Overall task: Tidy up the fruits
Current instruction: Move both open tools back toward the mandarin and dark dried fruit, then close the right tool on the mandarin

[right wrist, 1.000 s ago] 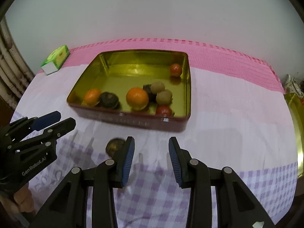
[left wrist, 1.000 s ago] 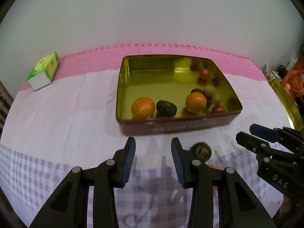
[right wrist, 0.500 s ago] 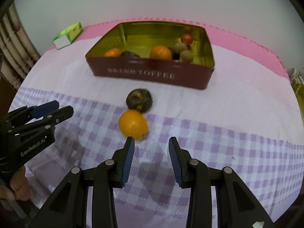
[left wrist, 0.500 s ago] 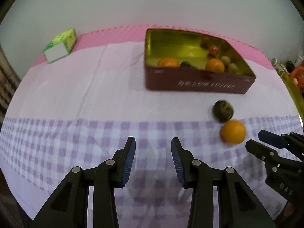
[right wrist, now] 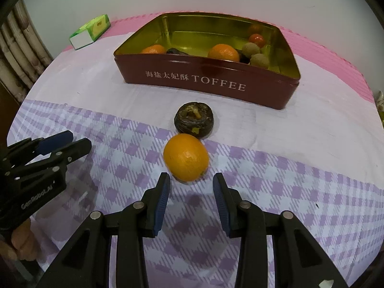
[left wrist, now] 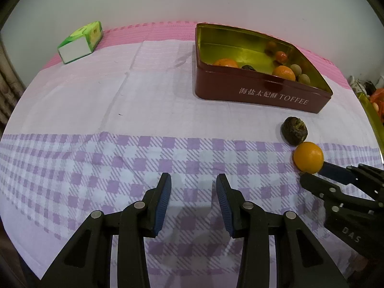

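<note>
My right tongs (right wrist: pixel 191 189) are open and empty, low over the checked cloth, with the loose orange (right wrist: pixel 186 157) lying just ahead of the gap between their tips. A dark wrinkled fruit (right wrist: pixel 194 120) touches the orange on its far side. Behind both stands the red toffee tin (right wrist: pixel 208 81), holding more oranges and small fruits. My left tongs (left wrist: pixel 193 198) are open and empty, well apart from the orange. A green box (left wrist: pixel 80 42) lies at the surface's far left.
</note>
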Tool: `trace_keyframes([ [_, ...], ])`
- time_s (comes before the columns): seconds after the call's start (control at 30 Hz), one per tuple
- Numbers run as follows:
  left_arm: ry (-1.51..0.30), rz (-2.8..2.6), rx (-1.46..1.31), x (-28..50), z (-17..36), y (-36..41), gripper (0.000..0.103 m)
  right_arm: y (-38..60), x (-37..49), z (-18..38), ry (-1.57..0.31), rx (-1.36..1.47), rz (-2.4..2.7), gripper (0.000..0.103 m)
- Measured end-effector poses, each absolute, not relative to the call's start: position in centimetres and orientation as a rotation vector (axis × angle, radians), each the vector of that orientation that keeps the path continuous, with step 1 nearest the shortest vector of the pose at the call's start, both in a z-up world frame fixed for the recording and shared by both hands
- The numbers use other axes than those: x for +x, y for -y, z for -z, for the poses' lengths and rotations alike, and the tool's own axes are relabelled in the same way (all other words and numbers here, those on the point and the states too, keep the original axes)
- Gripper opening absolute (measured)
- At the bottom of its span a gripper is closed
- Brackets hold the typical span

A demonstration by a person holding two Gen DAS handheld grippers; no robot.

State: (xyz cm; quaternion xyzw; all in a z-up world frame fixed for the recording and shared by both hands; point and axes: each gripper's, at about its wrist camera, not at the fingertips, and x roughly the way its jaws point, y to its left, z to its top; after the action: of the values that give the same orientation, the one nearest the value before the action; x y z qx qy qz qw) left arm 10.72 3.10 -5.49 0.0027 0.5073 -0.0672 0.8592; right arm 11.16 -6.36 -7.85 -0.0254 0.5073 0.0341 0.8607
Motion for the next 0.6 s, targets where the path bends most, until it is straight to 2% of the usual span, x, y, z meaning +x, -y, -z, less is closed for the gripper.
trace_keyframes([
  [0.27, -1.075, 0.148, 0.0, 11.3, 6.0, -3.1, 0.041, 5.2, 12.4, 8.0, -1.042, -0.099, -0.074, 0.04],
  [0.37, -1.078, 0.149, 0.001, 11.4, 6.1, -3.2, 0.041, 4.9, 12.7, 8.0, -1.038, -0.117, -0.073, 0.036],
  [0.6, -1.08, 0.157, 0.009, 11.5, 6.1, -2.7, 0.041, 5.1, 12.7, 8.1, -1.035, -0.122, -0.071, 0.036],
])
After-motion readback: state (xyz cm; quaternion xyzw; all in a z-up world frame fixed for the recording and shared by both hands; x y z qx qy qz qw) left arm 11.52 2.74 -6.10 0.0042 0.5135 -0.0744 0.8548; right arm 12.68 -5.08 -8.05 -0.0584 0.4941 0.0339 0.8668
